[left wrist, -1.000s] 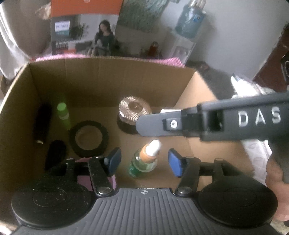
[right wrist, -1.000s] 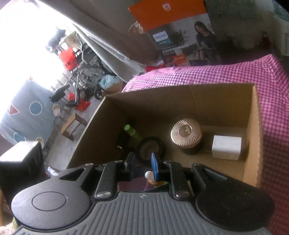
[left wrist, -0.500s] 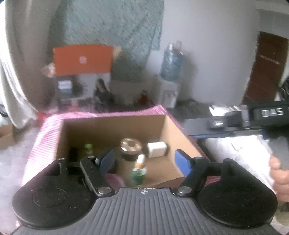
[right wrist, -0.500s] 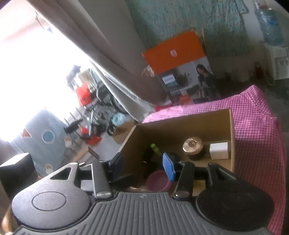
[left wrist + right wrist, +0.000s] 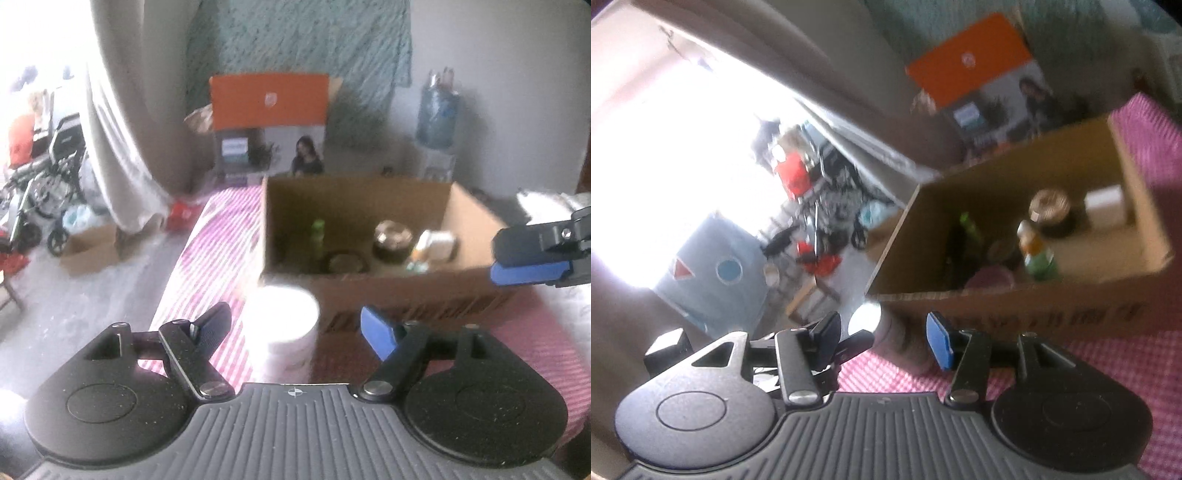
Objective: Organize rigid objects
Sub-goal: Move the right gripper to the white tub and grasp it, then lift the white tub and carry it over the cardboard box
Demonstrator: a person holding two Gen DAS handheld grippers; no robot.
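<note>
A cardboard box (image 5: 388, 295) stands on the pink checked cloth (image 5: 207, 258). Inside it are a gold-lidded jar (image 5: 392, 236), a green bottle (image 5: 317, 229), a white adapter (image 5: 439, 242), a black ring (image 5: 345, 262) and a dropper bottle (image 5: 1036, 251). A white round container (image 5: 282, 325) stands in front of the box's left corner. My left gripper (image 5: 295, 328) is open, its fingers on either side of the white container. My right gripper (image 5: 884, 334) is open and empty, close to the same container (image 5: 886, 325); it also shows in the left wrist view (image 5: 532, 254).
An orange and grey product carton (image 5: 269, 122) stands behind the box. A water bottle (image 5: 437, 110) is at the back right. A curtain (image 5: 122, 129) and a wheelchair (image 5: 40, 184) are at the left, off the cloth's edge.
Both grippers have pulled back and up out of the box. The right gripper let go of the dropper bottle, which stays in the box. The white container came into view.
</note>
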